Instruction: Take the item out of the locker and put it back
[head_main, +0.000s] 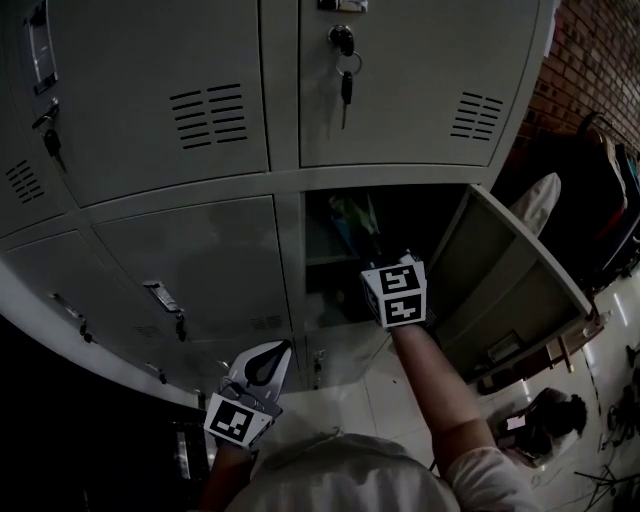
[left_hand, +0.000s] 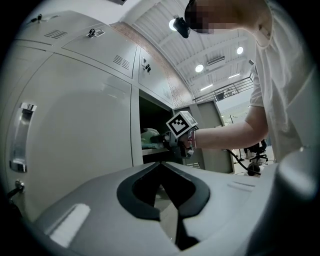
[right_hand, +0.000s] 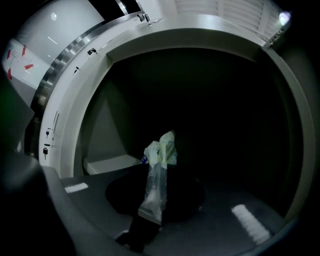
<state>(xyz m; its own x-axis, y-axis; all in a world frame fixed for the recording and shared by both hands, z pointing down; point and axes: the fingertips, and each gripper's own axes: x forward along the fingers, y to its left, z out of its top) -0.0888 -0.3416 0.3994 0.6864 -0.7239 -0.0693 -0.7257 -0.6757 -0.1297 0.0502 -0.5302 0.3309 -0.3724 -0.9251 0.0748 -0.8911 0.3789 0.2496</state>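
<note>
A bank of grey lockers (head_main: 190, 250) has one compartment's door (head_main: 510, 280) swung open. The right tool (right_hand: 150, 222) reaches level into that dark compartment, its jaws narrow and pinched on the near end of a clear plastic packet (right_hand: 156, 180). The packet's long axis runs straight out from the jaws, and its crumpled pale-green far end points deeper into the compartment. The left tool (head_main: 268, 362) hangs outside, beside a closed door, with its jaws together and nothing between them.

brick wall (head_main: 600, 60) right, glossy pale floor (head_main: 390, 400), round ceiling lights (left_hand: 199, 68) overhead, dim room
</note>
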